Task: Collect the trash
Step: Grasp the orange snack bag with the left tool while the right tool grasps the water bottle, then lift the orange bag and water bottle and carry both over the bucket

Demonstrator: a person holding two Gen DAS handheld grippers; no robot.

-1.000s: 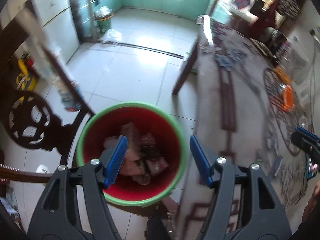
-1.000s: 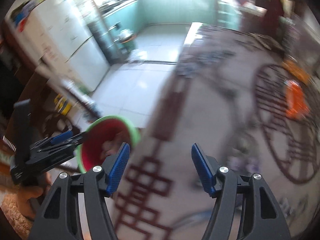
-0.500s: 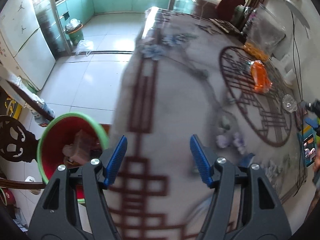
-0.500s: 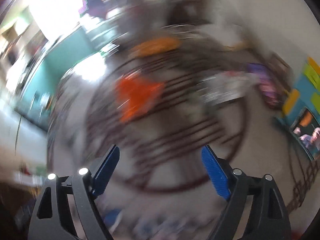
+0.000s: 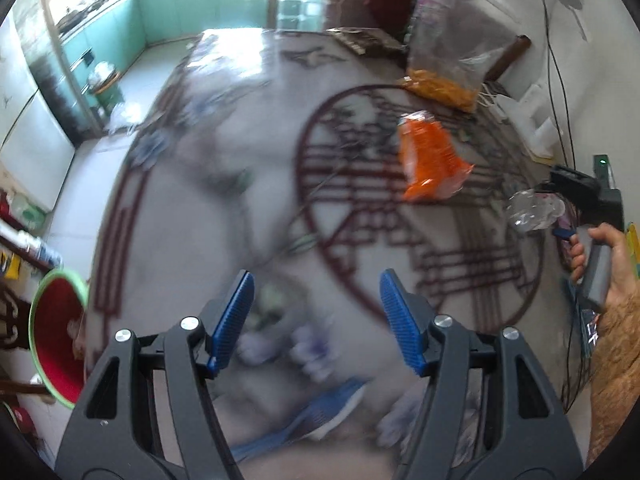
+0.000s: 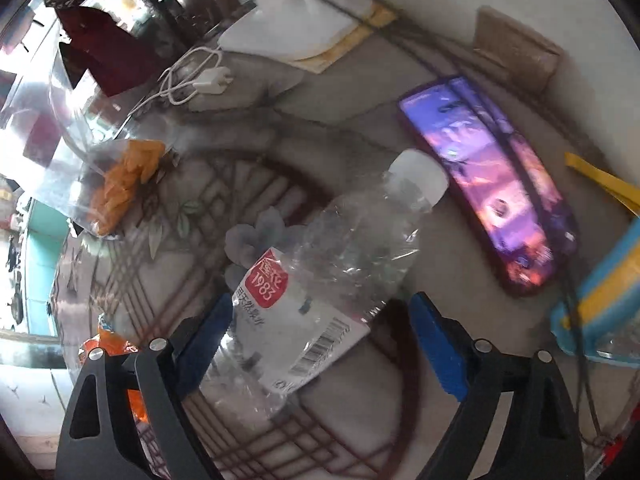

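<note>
While lying flat, crushed clear bottle (image 6: 320,280), white cap

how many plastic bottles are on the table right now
1. A crushed clear plastic bottle with a white cap lies on the table, its lower body between the open fingers of the right hand-held gripper, beside a phone. Others may be hidden outside the views.

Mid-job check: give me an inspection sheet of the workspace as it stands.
Surface: patterned tablecloth.
Job's things: crushed plastic bottle lying on its side; orange wrapper on cloth; red bin beside table, trash inside.
Clutter: phone, screen lit; clear bag of orange snacks.
Grippers: left gripper open, empty; right gripper open, fingers straddling bottle.
Cables: white charger, dark cords.
Surroundings: tiled kitchen floor, teal cabinets.
</note>
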